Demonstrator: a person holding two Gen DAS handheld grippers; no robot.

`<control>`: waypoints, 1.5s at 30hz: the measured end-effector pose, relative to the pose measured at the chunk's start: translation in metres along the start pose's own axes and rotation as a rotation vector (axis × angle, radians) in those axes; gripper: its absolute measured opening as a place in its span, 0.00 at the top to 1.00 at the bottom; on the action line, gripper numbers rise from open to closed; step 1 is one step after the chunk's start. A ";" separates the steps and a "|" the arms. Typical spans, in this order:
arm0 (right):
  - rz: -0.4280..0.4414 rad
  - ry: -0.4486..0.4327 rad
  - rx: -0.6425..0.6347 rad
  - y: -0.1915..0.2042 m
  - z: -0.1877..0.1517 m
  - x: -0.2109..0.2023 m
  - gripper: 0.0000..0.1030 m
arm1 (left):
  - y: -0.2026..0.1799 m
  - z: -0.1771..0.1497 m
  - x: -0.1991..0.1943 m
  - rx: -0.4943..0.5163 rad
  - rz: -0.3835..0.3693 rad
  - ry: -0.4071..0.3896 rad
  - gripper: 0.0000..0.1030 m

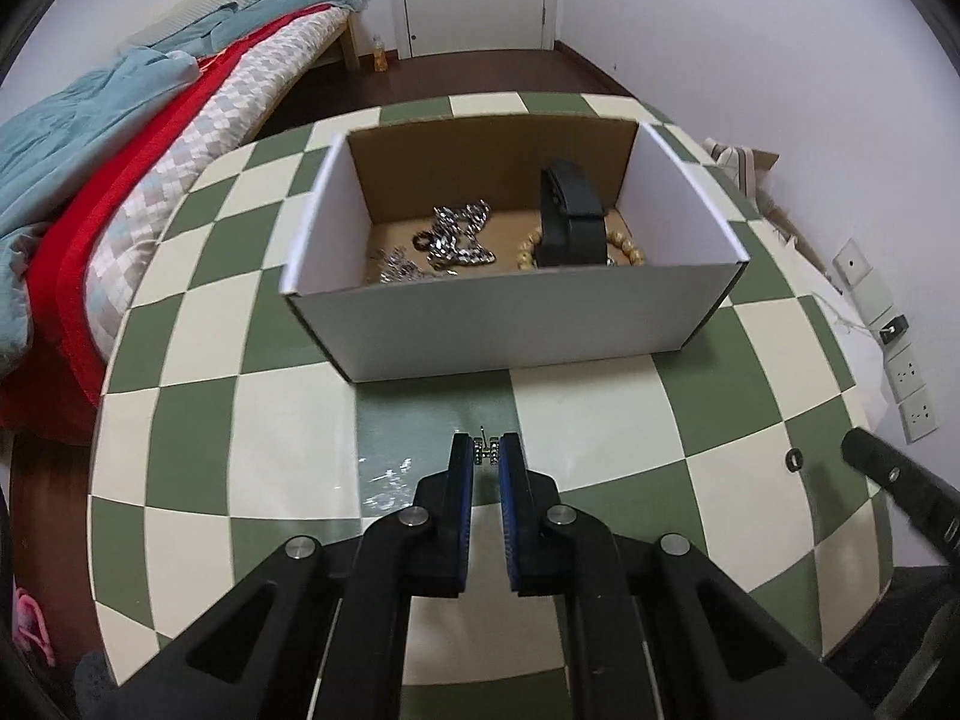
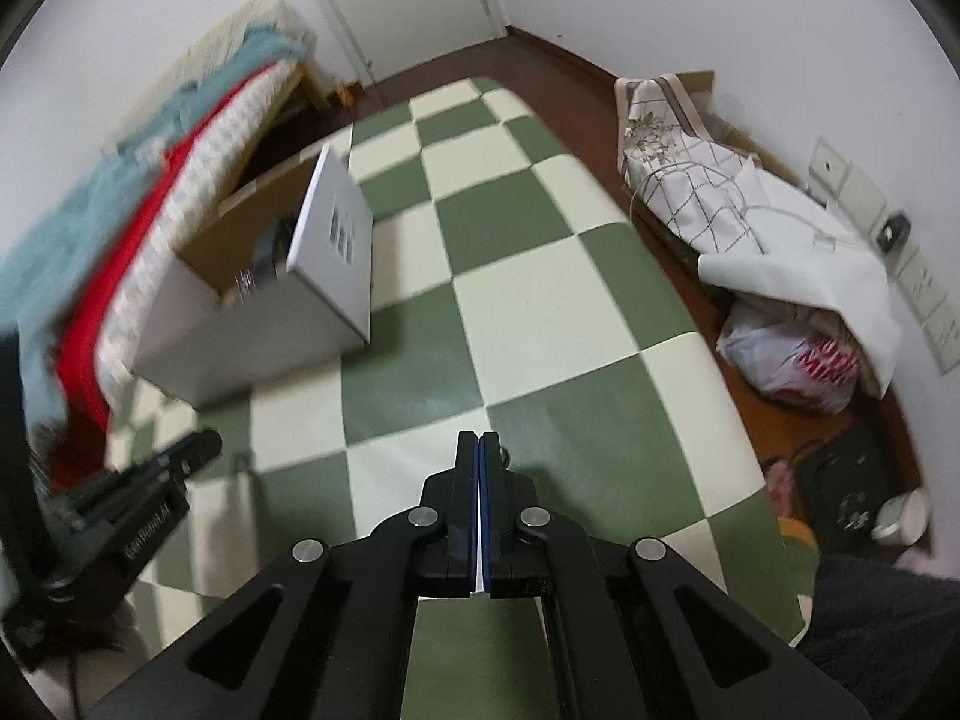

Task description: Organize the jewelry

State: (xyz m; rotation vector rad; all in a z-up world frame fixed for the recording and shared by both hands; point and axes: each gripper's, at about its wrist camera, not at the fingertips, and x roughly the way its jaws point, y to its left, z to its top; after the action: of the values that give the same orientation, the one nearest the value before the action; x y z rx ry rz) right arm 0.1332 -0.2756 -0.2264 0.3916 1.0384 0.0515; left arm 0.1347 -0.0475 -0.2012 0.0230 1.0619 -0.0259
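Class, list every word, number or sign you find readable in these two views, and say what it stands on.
White lettering on the left gripper body: blurred, not readable.
Dark bar marks on the white box side: blurred, no words readable.
Red print on the plastic bag: unreadable.

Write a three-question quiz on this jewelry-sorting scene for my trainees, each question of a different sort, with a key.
1. True or false: the left gripper is closing on a small metal piece lying on the table.
2. The black band is: A) on the table; B) inside the cardboard box; C) in the right gripper.
3. Fill in: the right gripper's jaws hold ____.

Key: 1 true; 2 B; 3 nothing.
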 end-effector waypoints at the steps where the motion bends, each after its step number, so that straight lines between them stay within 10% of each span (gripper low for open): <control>1: 0.020 -0.005 0.026 -0.006 0.002 -0.003 1.00 | 0.004 0.000 -0.003 -0.007 -0.004 -0.004 0.94; 16: -0.143 0.073 -0.187 0.028 -0.011 0.038 0.77 | 0.042 -0.006 -0.026 -0.061 0.017 -0.010 0.94; 21: -0.139 0.065 -0.205 0.033 -0.013 0.034 1.00 | 0.046 -0.003 -0.038 -0.073 0.013 -0.031 0.94; 33: 0.019 0.013 -0.065 0.013 0.013 0.002 0.99 | 0.052 0.023 -0.069 -0.104 -0.034 -0.102 0.94; 37: -0.023 0.067 -0.120 0.023 0.012 0.025 0.49 | 0.051 0.023 -0.068 -0.103 -0.036 -0.096 0.94; 40: -0.077 0.105 -0.170 0.031 0.003 0.045 0.53 | 0.050 0.021 -0.067 -0.101 -0.035 -0.091 0.94; 42: -0.143 0.069 -0.234 0.040 -0.002 0.047 0.80 | 0.051 0.021 -0.068 -0.099 -0.030 -0.091 0.94; 45: -0.140 0.058 -0.251 0.043 -0.005 0.046 0.87 | 0.053 0.022 -0.069 -0.100 -0.026 -0.095 0.94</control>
State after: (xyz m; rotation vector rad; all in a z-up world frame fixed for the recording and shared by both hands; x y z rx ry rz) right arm 0.1588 -0.2234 -0.2520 0.0893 1.0992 0.0673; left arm 0.1217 0.0052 -0.1300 -0.0813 0.9673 0.0027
